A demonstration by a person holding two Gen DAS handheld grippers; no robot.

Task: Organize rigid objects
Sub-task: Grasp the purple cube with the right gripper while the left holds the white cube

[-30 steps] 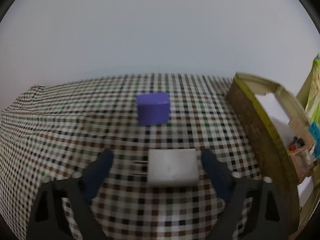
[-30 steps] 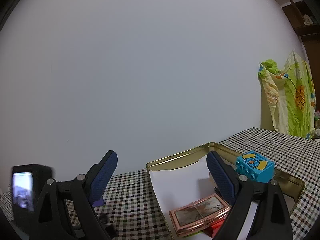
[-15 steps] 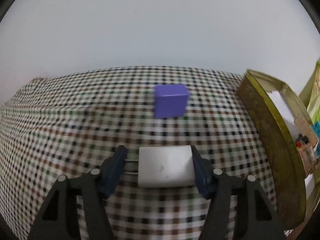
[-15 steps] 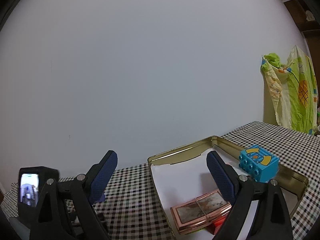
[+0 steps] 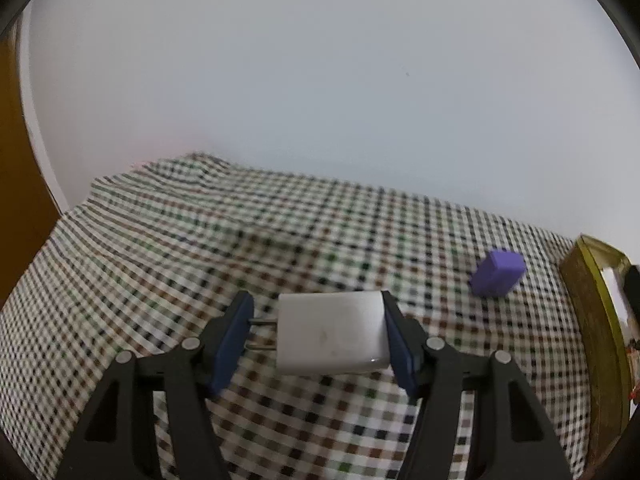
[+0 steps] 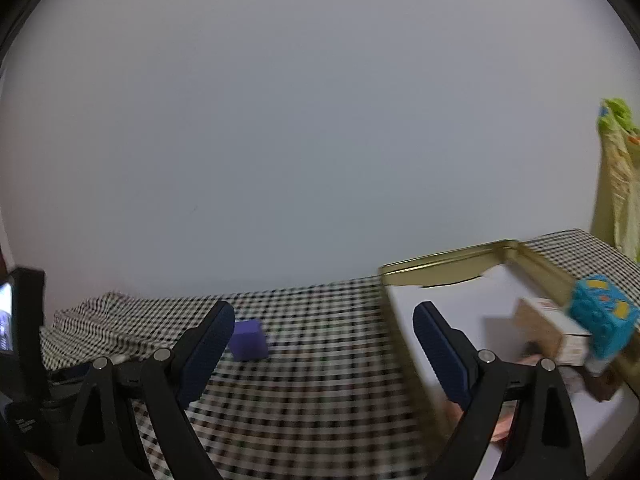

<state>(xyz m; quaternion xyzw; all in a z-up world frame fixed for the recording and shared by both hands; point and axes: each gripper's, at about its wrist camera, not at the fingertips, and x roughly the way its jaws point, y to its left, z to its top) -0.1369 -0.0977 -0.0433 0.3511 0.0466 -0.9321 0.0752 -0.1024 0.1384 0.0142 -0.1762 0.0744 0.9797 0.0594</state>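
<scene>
1. On the table lies a checkered cloth (image 5: pixel 168 264) in white, black, brown and green; it is wrinkled at the far left corner.
2. Behind the table stands a plain pale wall (image 5: pixel 320 80), and a brown wooden surface (image 5: pixel 16 160) shows at the left edge of the left wrist view.
3. The left gripper (image 5: pixel 316 336) is closed on a white charger (image 5: pixel 332 332): one pad presses on its flat end, the other on the tips of its two metal prongs. The charger appears lifted above the cloth.
4. A purple block (image 5: pixel 498 273) rests on the cloth, well apart from the charger and near a gold tin tray (image 5: pixel 592 320).
5. The right gripper (image 6: pixel 324 340) has its jaws wide apart, with nothing between them.
6. Inside the tray a blue toy block (image 6: pixel 602 322) and a cardboard box (image 6: pixel 540 328) lie on white paper.
7. At the right, a green and yellow cloth (image 6: pixel 618 168) hangs by the wall.
</scene>
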